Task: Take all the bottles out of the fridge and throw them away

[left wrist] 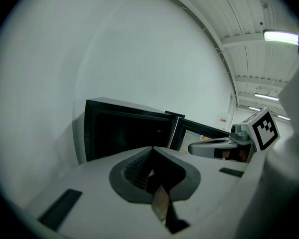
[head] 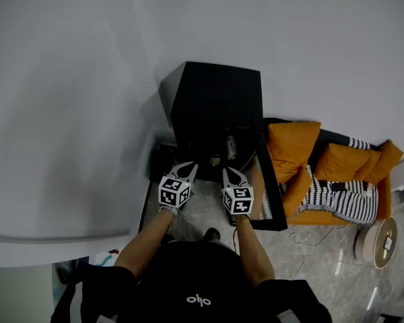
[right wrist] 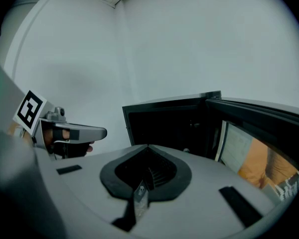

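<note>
Head view: I hold left gripper (head: pixel 192 167) and right gripper (head: pixel 227 172) before the open fridge (head: pixel 215 99); both jaws pressed together, empty.

**Black fridge, orange cushions, chequered cubes**

The box-shaped fridge (head: pixel 215 103) is matt black all over, and its inside is dark too. The left gripper (head: pixel 191 167) and the right gripper (head: pixel 227 172) both have pale grey jaws with dark grey padding. Each carries a cube of black-and-white square markers. Beside the fridge lie plain orange cushions (head: pixel 293 147) and a striped cloth (head: pixel 340 199) in fine black and white. The wall (head: pixel 67 79) is flat white and the stone floor (head: pixel 316 254) is mottled grey. The person's top (head: pixel 188 281) is black with a small white mark.
</note>
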`<action>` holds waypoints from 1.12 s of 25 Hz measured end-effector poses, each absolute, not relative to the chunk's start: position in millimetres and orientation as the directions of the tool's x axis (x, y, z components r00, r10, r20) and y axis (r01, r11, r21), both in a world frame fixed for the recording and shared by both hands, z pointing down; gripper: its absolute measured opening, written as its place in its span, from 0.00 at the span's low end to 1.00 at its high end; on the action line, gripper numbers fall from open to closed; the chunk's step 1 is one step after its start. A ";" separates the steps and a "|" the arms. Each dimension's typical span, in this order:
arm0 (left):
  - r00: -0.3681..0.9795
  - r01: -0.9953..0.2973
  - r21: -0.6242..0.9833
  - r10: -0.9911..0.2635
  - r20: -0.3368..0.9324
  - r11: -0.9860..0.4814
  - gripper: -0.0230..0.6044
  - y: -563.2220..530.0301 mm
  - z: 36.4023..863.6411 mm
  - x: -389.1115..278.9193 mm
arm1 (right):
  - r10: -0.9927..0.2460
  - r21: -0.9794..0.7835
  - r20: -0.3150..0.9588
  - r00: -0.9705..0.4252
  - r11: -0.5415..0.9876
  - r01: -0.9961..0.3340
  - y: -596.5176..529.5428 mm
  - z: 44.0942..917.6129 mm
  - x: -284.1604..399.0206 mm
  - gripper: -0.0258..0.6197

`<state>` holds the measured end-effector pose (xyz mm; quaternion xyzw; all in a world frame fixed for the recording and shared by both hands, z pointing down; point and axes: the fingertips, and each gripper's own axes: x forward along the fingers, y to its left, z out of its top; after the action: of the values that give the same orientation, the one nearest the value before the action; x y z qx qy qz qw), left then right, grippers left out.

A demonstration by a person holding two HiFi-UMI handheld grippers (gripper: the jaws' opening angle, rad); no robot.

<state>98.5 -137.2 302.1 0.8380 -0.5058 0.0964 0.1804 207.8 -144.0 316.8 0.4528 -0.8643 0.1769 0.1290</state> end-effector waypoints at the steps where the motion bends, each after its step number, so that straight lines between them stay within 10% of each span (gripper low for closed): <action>1: 0.474 -0.881 0.203 -0.810 0.346 -0.428 0.04 -137.2 303.7 103.2 | -0.742 -0.192 0.382 -0.551 0.519 -0.833 -143.6 317.8 211.9 0.05; 28: 0.811 -0.547 0.217 -0.448 0.376 -0.809 0.04 -203.2 353.7 117.9 | -0.916 -0.102 0.385 -0.114 0.081 -0.991 -222.4 385.6 203.8 0.05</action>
<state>117.9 -203.2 353.7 0.9382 -0.2649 0.1554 0.1593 203.8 -222.4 385.6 0.6561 -0.7267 0.1705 0.1110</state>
